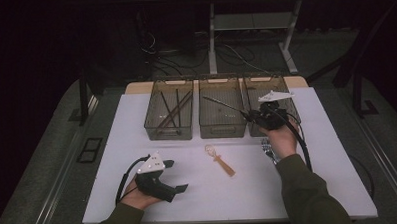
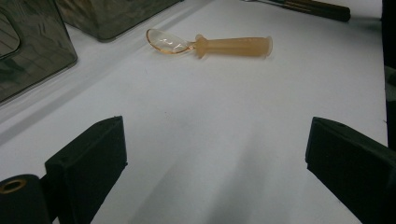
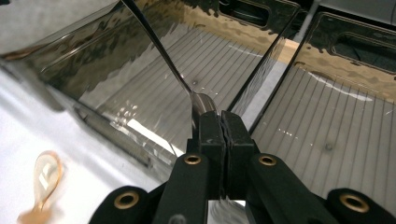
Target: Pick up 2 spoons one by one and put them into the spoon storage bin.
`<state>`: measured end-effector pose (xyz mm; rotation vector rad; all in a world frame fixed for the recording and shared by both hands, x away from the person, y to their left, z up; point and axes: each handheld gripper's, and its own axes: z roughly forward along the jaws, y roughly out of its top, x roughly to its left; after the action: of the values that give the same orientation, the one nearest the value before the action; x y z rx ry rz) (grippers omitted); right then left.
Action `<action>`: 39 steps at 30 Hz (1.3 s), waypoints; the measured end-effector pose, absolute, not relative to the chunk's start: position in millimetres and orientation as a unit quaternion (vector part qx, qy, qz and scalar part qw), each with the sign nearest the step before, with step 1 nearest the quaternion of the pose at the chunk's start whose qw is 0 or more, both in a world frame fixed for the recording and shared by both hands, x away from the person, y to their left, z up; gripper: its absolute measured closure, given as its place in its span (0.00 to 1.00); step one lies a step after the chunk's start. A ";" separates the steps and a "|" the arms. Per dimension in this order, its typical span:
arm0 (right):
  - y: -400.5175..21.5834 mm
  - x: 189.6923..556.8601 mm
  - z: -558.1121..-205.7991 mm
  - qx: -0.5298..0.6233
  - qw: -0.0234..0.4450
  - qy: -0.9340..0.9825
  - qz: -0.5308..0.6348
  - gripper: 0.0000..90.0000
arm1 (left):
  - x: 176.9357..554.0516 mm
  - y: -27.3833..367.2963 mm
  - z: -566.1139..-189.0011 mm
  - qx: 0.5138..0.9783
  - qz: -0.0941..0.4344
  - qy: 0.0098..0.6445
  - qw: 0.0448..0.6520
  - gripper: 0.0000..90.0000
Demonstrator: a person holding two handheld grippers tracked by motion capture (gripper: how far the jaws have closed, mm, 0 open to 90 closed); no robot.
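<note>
Now the right tongs [image 3: 223, 122] hold a metal spoon [image 3: 159, 46], handle slanting up-left.

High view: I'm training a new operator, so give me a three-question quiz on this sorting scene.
1. True or false: the right claw is shut on a metal spoon.
2. Which bin holds chopsticks: A left, B middle, C right?
3. What lies on the white table ahead of the open left claw?

Key: 1 true. 2 A. 3 an orange plastic spoon.
</note>
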<state>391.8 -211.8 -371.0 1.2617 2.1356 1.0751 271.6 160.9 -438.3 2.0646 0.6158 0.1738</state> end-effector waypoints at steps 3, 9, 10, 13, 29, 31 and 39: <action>-206.1 397.9 -372.1 0.462 0.220 0.768 0.386 0.98 | 271.5 160.5 -438.4 0.843 0.070 0.250 0.471 0.05; -196.1 406.8 -377.3 0.470 0.223 0.767 0.375 0.98 | 271.0 159.5 -438.5 0.843 0.068 0.250 0.472 0.05; -195.1 407.9 -378.7 0.472 0.223 0.766 0.374 0.98 | 271.3 159.7 -438.4 0.844 0.068 0.248 0.470 0.05; -194.0 409.2 -381.3 0.472 0.222 0.764 0.380 0.93 | 271.0 159.2 -438.6 0.843 0.067 0.249 0.472 0.05; -204.5 399.7 -373.8 0.457 0.192 0.771 0.400 0.55 | 271.1 159.5 -438.7 0.845 0.067 0.247 0.469 0.05; -206.2 394.9 -371.9 0.452 0.190 0.774 0.400 0.53 | 271.1 159.3 -438.8 0.845 0.068 0.248 0.469 0.05; -213.6 377.0 -370.9 0.436 0.177 0.783 0.407 0.47 | 271.2 159.4 -438.7 0.845 0.070 0.249 0.468 0.04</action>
<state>377.0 -213.6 -370.9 1.2341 2.2157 1.1507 271.2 159.4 -438.7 2.0727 0.6119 0.1707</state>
